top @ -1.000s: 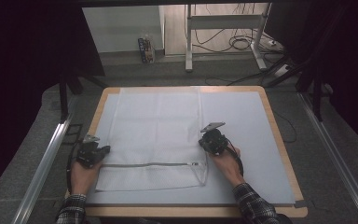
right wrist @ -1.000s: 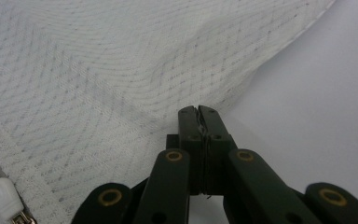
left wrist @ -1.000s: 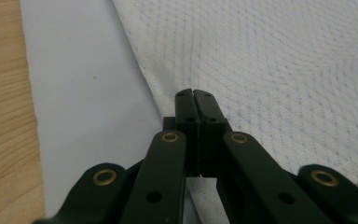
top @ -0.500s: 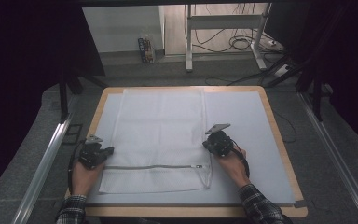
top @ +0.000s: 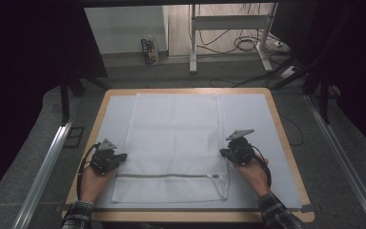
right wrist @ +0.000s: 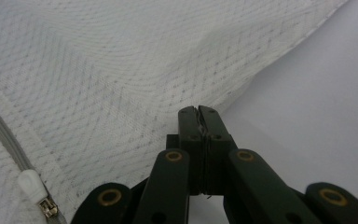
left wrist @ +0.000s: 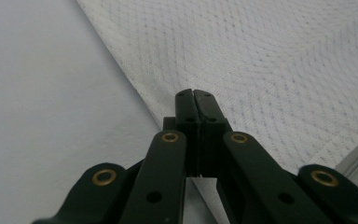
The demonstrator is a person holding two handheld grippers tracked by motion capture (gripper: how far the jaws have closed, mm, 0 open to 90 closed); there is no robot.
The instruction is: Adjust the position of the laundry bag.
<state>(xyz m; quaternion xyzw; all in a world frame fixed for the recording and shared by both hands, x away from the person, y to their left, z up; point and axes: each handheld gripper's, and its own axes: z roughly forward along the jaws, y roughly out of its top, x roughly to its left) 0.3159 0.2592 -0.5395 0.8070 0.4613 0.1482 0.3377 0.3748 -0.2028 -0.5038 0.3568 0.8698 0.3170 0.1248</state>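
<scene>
A white mesh laundry bag (top: 174,133) lies flat on the pale mat (top: 262,124) that covers the wooden table. A grey zipper (top: 167,175) runs across its near end; the white zipper pull (right wrist: 37,186) sits near the right side. My left gripper (top: 119,157) is shut on the bag's left edge, and in the left gripper view the closed tips (left wrist: 194,93) pinch the mesh (left wrist: 284,56) right at that hem. My right gripper (top: 225,152) is shut on the right edge; its tips (right wrist: 198,109) hold mesh (right wrist: 98,70) that bulges up in front of them.
The table's wooden rim (top: 190,89) frames the mat. Metal rails (top: 47,162) (top: 343,157) run along both sides on the grey floor. Beyond the far edge stand desk legs (top: 193,43), loose cables (top: 248,43) and a small box (top: 148,50).
Both hands have moved to the right and a little toward the person, and the bag has shifted right with them. Both grippers have stayed shut.
</scene>
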